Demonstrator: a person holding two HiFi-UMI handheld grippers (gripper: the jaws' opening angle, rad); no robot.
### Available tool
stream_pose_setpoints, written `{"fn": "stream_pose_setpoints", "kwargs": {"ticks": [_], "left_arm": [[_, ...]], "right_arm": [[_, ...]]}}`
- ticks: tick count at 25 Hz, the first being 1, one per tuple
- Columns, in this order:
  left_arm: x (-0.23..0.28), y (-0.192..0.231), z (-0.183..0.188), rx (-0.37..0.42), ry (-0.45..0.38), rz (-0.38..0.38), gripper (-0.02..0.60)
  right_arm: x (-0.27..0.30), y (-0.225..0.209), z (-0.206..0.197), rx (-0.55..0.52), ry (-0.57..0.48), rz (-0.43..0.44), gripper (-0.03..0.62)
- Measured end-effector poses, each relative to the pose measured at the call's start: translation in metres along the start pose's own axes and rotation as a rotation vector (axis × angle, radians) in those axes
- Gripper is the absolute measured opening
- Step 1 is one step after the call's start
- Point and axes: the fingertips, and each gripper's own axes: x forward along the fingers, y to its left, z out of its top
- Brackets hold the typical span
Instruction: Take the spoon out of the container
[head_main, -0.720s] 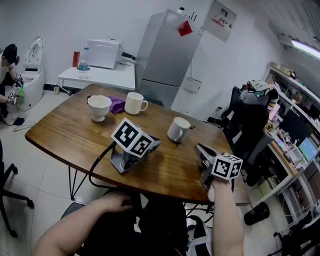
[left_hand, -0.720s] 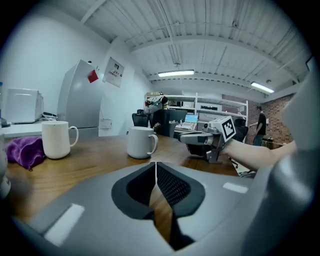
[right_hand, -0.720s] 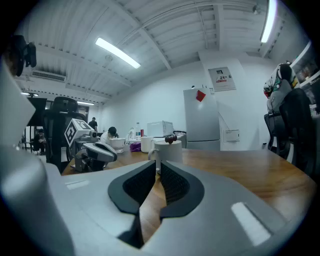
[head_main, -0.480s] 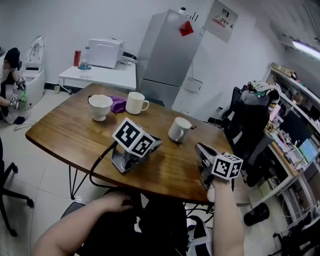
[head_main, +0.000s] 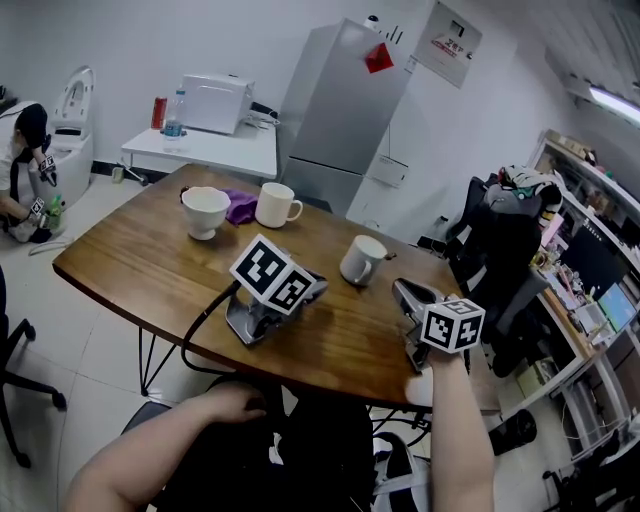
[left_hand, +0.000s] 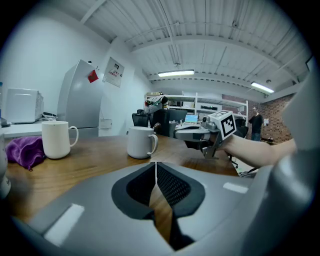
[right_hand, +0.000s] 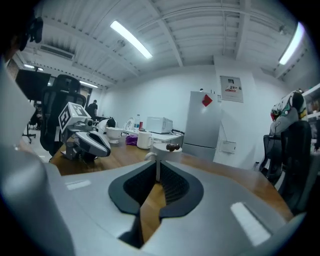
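Observation:
A white mug (head_main: 360, 260) stands right of the table's middle, and a dark spoon handle (right_hand: 173, 147) sticks out over its rim. My right gripper (head_main: 400, 292) hovers just right of the mug and points at it, jaws shut with nothing between them (right_hand: 158, 175). My left gripper (head_main: 308, 290) lies on the table left of the mug, with no hand on it. Its jaws (left_hand: 156, 167) are shut and empty. The mug (left_hand: 141, 142) stands ahead of them, and my left hand (head_main: 235, 402) rests on my lap.
A second white mug (head_main: 276, 205), a white bowl (head_main: 205, 212) and a purple cloth (head_main: 238, 207) sit at the far side of the wooden table (head_main: 130, 265). A black cable (head_main: 200, 325) runs from the left gripper over the near edge. An office chair (head_main: 495, 250) stands right.
The head view has shifted slightly. The right gripper has risen a little beside the mug. The left gripper has not moved.

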Motion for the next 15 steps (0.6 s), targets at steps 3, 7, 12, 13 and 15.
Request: {"fn": "stream_pose_setpoints", "kwargs": {"ticks": [3,7,12,13,15], "left_arm": [[0.001,0.0,0.0,0.0,0.0,0.0,0.012],[0.0,0.0,0.0,0.001,0.0,-0.001,0.012],[0.001,0.0,0.0,0.001,-0.001,-0.001,0.012],[0.001,0.0,0.0,0.001,-0.001,-0.001,0.012],[0.001,-0.001,0.0,0.0,0.0,0.0,0.012]], "right_arm": [[0.004,-0.006,0.005,-0.077,0.026,-0.047,0.026],[0.012,-0.012,0.012,-0.209,0.077,-0.118,0.031],[0.023,-0.011,0.022,-0.421,0.148,-0.18,0.052],[0.025,-0.01,0.023,-0.468,0.165,-0.191,0.054],[0.027,-0.008,0.024,-0.557,0.2,-0.211,0.061]]}}
